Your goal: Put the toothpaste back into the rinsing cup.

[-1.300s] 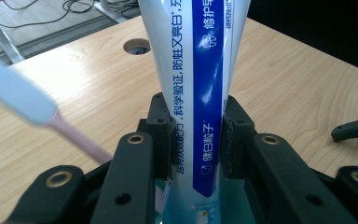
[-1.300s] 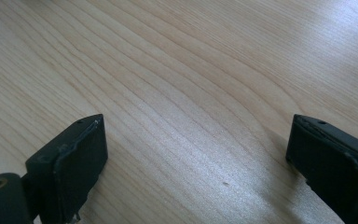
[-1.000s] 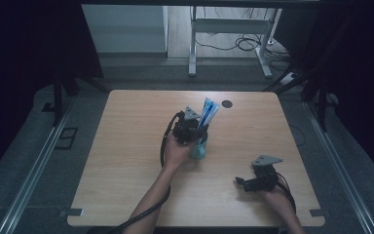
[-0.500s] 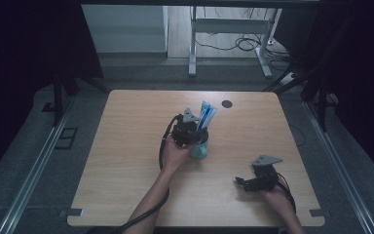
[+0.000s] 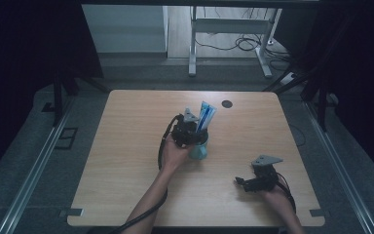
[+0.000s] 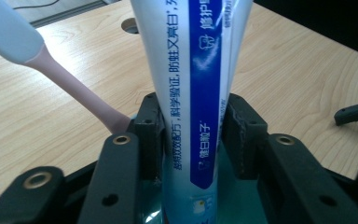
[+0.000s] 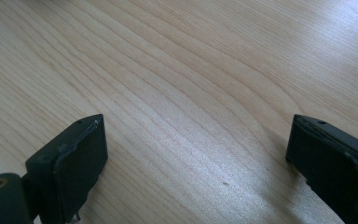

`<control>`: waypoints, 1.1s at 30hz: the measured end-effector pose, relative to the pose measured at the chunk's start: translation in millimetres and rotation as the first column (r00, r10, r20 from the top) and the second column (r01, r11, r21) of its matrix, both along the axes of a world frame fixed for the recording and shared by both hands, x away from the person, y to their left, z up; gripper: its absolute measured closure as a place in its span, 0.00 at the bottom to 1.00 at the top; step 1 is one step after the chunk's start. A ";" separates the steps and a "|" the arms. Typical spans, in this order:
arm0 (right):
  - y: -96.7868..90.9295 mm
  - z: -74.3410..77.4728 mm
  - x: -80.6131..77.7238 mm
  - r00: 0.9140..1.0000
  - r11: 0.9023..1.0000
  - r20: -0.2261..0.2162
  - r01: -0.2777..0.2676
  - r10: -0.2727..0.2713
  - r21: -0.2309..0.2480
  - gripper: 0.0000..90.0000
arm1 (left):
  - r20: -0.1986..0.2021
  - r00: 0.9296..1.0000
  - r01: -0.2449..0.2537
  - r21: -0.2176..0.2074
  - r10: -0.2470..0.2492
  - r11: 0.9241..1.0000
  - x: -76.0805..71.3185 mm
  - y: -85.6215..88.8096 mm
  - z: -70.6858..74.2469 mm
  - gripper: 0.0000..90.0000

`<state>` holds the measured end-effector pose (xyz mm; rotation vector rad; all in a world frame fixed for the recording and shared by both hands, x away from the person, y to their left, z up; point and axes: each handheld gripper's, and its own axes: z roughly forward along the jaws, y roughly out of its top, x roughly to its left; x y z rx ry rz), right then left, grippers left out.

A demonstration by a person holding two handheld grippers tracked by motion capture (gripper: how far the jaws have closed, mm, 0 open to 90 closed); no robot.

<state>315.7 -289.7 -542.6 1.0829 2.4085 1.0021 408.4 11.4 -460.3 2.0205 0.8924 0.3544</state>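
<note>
- Wooden table (image 5: 126, 161) with a round hole (image 5: 227, 103) near its far edge; grey floor and metal desk legs lie beyond it, with dark surroundings at both sides.
- Left gripper (image 5: 189, 130), near the table's centre, has its jaws closed on a white and blue toothpaste tube (image 6: 200, 93), which stands upright in a teal cup (image 5: 198, 148).
- A toothbrush (image 6: 51, 65) with a pale head and pink neck leans out of the same cup, beside the left jaw.
- Right gripper (image 5: 241, 183) rests low over bare wood near the table's front right; its jaws stand wide apart with nothing between them.
- Right hand (image 5: 277, 195) holds it from the table's near edge.
</note>
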 end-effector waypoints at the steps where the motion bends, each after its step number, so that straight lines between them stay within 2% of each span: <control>1: 0.0 0.0 0.0 1.000 1.000 0.000 0.000 0.000 0.000 0.05 | 0.005 1.000 -0.001 0.003 0.001 1.000 -0.4 -0.6 0.2 0.65; 8: 0.0 0.0 0.0 1.000 1.000 0.001 0.000 0.000 0.000 0.05 | 0.019 1.000 0.005 0.035 -0.006 0.999 -3.1 -4.2 3.9 0.54; 13: 0.0 -0.1 0.0 1.000 1.000 0.001 0.000 0.000 0.000 0.06 | 0.017 1.000 0.003 0.035 -0.003 0.999 -3.9 -3.7 7.0 0.45; 21: 0.0 0.0 0.0 1.000 1.000 0.000 0.000 0.000 -0.001 0.05 | -0.002 1.000 0.021 0.011 -0.021 1.000 -6.4 0.2 11.6 0.35; 26: 0.0 -0.1 0.0 1.000 1.000 0.001 0.000 0.000 0.000 0.06 | -0.004 1.000 0.022 0.011 -0.022 1.000 -8.5 2.3 13.7 0.23; 33: 0.0 0.0 0.0 1.000 1.000 0.000 0.000 0.000 -0.001 0.06 | -0.019 0.999 0.027 0.001 -0.027 1.000 -12.3 7.6 16.8 0.17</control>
